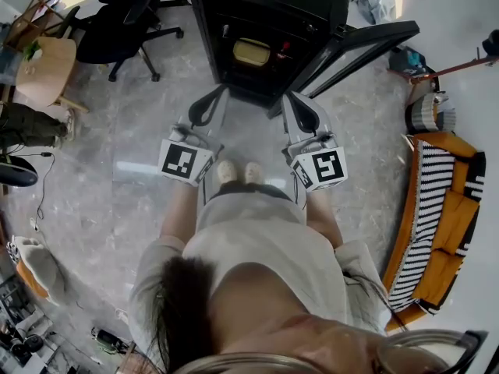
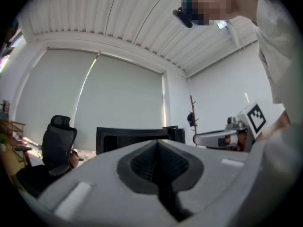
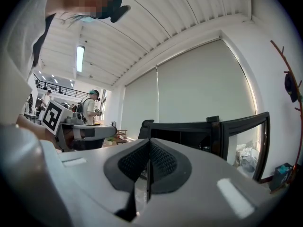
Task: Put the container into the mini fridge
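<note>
The black mini fridge (image 1: 269, 29) stands on the floor ahead with its door (image 1: 355, 49) swung open to the right. A pale yellow container (image 1: 252, 52) sits on a shelf inside it. My left gripper (image 1: 212, 100) and right gripper (image 1: 296, 104) hang side by side just in front of the fridge, both shut with nothing between the pads. In the left gripper view the left gripper (image 2: 158, 160) points at the fridge (image 2: 137, 136). In the right gripper view the right gripper (image 3: 149, 167) faces the fridge (image 3: 189, 131) and its door (image 3: 246, 126). The container is hidden in both gripper views.
A black office chair (image 1: 117, 26) and a round wooden table (image 1: 43, 68) stand at the left. An orange and striped sofa (image 1: 437, 224) runs along the right, with a basket (image 1: 429, 111) beside it. My feet (image 1: 238, 171) are close behind the grippers.
</note>
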Available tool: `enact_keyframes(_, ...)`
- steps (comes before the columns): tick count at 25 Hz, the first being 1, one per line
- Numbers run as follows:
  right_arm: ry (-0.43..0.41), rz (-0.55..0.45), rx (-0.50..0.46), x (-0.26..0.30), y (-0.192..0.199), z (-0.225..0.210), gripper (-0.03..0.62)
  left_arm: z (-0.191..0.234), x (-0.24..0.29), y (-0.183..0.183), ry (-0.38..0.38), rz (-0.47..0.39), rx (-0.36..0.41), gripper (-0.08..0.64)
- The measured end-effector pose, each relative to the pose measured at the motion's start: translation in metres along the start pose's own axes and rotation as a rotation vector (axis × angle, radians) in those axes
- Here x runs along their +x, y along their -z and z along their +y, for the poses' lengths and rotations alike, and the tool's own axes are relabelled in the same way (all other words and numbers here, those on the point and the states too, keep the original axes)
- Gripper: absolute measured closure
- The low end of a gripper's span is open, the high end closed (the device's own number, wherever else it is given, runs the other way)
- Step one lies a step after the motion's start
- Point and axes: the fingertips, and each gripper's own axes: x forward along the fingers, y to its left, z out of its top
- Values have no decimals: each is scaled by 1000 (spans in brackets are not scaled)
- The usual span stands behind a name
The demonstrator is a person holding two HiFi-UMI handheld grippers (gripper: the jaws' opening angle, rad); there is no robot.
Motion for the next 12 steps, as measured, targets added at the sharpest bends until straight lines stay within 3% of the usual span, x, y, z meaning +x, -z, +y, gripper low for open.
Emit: enact_keyframes(12,-2,-12,-19,3,-10,4,595,1,-1,-10,-7,-11,7,558)
